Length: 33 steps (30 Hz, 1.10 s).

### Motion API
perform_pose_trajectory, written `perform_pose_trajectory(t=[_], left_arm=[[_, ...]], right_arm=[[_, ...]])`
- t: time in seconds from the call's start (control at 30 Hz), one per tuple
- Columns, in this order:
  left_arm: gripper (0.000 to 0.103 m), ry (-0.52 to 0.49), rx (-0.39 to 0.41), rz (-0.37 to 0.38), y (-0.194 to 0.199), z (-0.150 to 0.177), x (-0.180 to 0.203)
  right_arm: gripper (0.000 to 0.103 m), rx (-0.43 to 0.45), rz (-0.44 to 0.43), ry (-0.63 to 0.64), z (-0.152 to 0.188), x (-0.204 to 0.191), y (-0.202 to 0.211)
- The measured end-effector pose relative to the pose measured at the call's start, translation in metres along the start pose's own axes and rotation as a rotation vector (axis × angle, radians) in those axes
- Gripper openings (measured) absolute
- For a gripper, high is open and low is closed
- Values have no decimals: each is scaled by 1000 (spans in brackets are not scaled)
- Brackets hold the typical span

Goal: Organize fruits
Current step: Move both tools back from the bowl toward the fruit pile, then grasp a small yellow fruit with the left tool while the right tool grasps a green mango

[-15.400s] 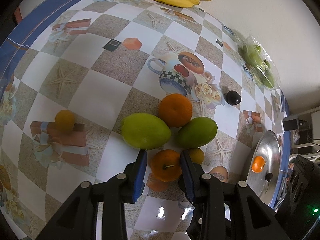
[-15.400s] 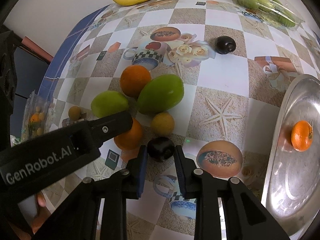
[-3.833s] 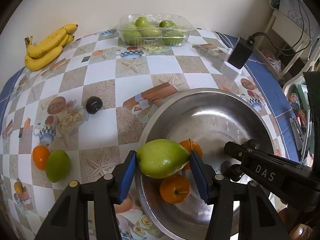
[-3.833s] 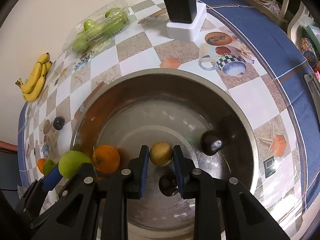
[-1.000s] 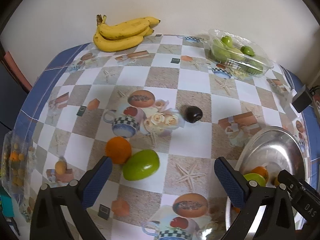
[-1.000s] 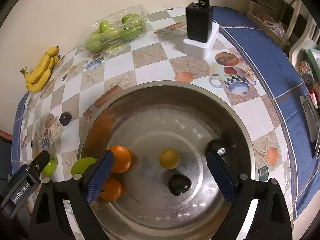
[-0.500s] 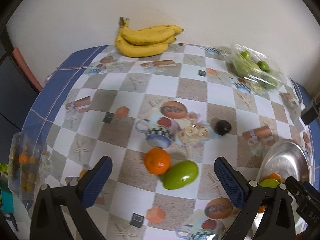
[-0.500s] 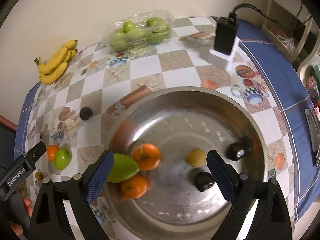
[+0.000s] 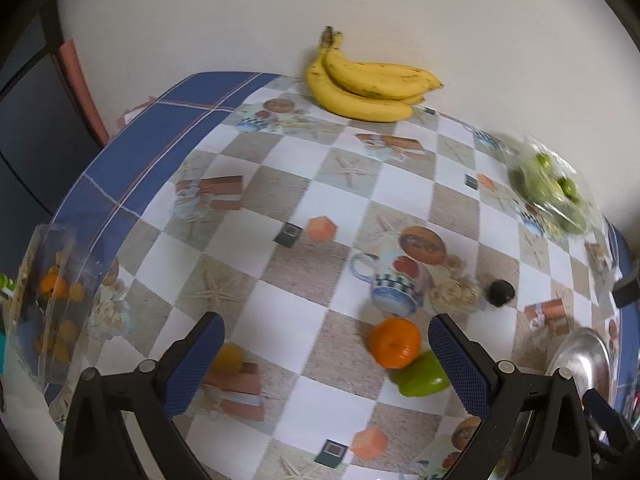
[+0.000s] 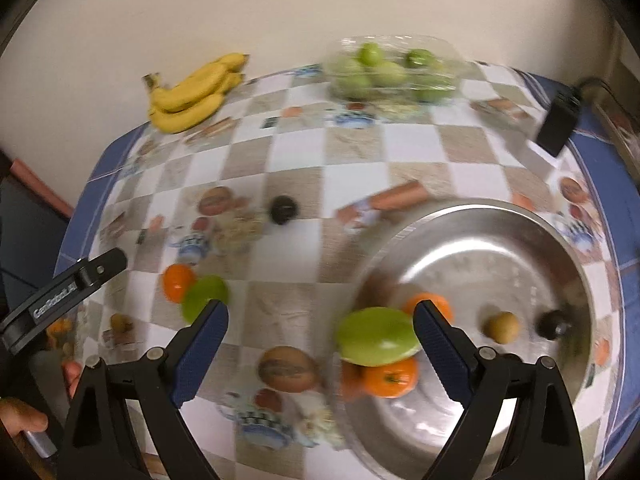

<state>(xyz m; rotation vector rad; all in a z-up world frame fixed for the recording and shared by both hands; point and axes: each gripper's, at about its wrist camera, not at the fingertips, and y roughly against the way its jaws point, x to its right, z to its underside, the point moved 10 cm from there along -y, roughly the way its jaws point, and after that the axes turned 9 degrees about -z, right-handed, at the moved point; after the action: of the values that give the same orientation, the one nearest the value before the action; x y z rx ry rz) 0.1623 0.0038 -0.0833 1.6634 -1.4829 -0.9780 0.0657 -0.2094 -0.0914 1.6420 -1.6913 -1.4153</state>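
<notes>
Left wrist view first: the left gripper [image 9: 324,350] has its blue pads spread wide with nothing between them, tilted down over the checked desk [image 9: 296,316]. Just beyond its right pad an orange [image 9: 394,342] lies touching a green mango [image 9: 420,374], the pair still out on the cloth; a small yellow fruit [image 9: 228,358] sits by the left pad and a dark round fruit [image 9: 501,293] lies further off, apart from the others. These four look like what remains to be gathered. At the right edge a sliver of the steel bowl [image 9: 580,354] shows. Against the far wall rest a bunch of bananas [image 9: 368,84] and a clear box of green fruit [image 9: 554,196], and a plastic pack of small oranges [image 9: 52,300] hangs at the desk's left edge; these seem to be stock, not loose pieces.

From the right wrist, the right gripper [image 10: 320,340] is likewise wide open and empty, hanging over the bowl's near rim [image 10: 472,208]. Inside the bowl lie a second green mango [image 10: 374,340], two oranges [image 10: 390,376], a small brownish fruit [image 10: 501,327] and a dark fruit [image 10: 552,324], so the bowl is evidently the collecting place. Judging by this, the task is past halfway, and the open jaws suit a fresh pick from the desk
</notes>
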Motion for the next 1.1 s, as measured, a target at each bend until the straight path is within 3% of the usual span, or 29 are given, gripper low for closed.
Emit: perform_pose_trajectory(t=[0.17, 0.53, 0.7, 0.87, 1.03, 1.1], left_arm=[[103, 28, 5, 6, -4, -6, -16], [103, 47, -21, 18, -15, -4, -41], [103, 47, -90, 2, -29, 13, -52], [103, 111, -155, -9, -41, 25, -71], [97, 160, -201, -10, -51, 34, -89], [88, 169, -209, -8, -53, 35, -94]], right_arm=[[94, -25, -56, 35, 1, -30, -14], [94, -108, -71, 98, 9, -66, -51], [94, -149, -75, 141, 17, -82, -70], [94, -195, -51, 210, 27, -96, -91], [94, -213, -24, 229, 29, -97, -105], [94, -218, -11, 239, 29, -96, -110]])
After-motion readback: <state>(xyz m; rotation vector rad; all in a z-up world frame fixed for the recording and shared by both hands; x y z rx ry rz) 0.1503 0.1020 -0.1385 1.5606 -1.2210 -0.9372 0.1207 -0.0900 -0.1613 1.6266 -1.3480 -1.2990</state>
